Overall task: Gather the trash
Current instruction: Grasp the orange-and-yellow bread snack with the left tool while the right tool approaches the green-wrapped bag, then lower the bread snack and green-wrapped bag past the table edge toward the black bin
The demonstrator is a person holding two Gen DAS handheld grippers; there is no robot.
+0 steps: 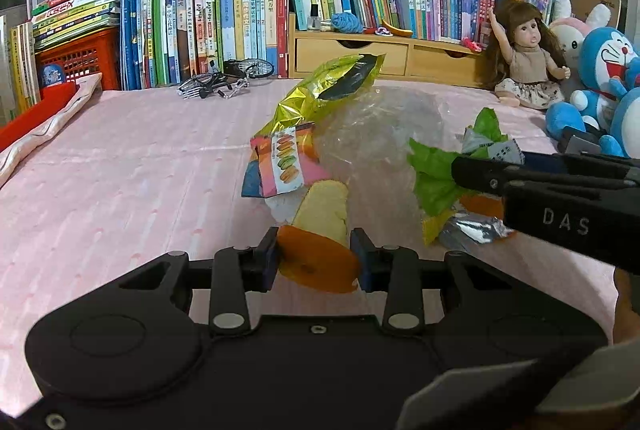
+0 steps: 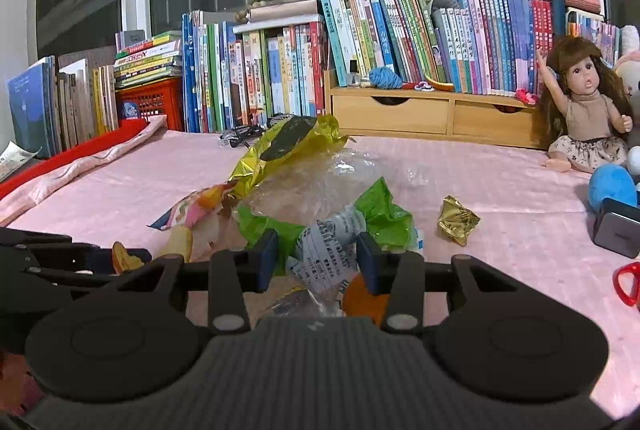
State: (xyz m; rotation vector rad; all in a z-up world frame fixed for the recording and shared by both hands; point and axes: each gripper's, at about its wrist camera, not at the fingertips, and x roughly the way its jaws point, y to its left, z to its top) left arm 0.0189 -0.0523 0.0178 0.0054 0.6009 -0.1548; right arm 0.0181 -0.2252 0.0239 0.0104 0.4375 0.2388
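Observation:
A heap of trash lies on the pink table cover (image 1: 120, 170): a gold-yellow foil bag (image 1: 320, 90), a pink macaron wrapper (image 1: 284, 162), a clear plastic bag (image 1: 380, 134) and a green wrapper (image 1: 436, 174). My left gripper (image 1: 316, 254) is shut on an orange and yellow wrapper (image 1: 320, 262) at the heap's near edge. My right gripper (image 2: 316, 258) is shut on a grey printed wrapper (image 2: 328, 250) bunched with the green wrapper (image 2: 384, 210). It reaches in from the right in the left wrist view (image 1: 480, 174). A crumpled gold foil (image 2: 458, 220) lies apart on the right.
Rows of books (image 1: 240, 10) and a wooden drawer unit (image 1: 360, 52) line the back. A doll (image 1: 528, 58) and blue plush toys (image 1: 604, 82) sit at the right. A toy bicycle (image 1: 224, 78), a folded pink cloth (image 1: 48, 126), a grey box (image 2: 620, 230) and red scissors (image 2: 626, 282) are around.

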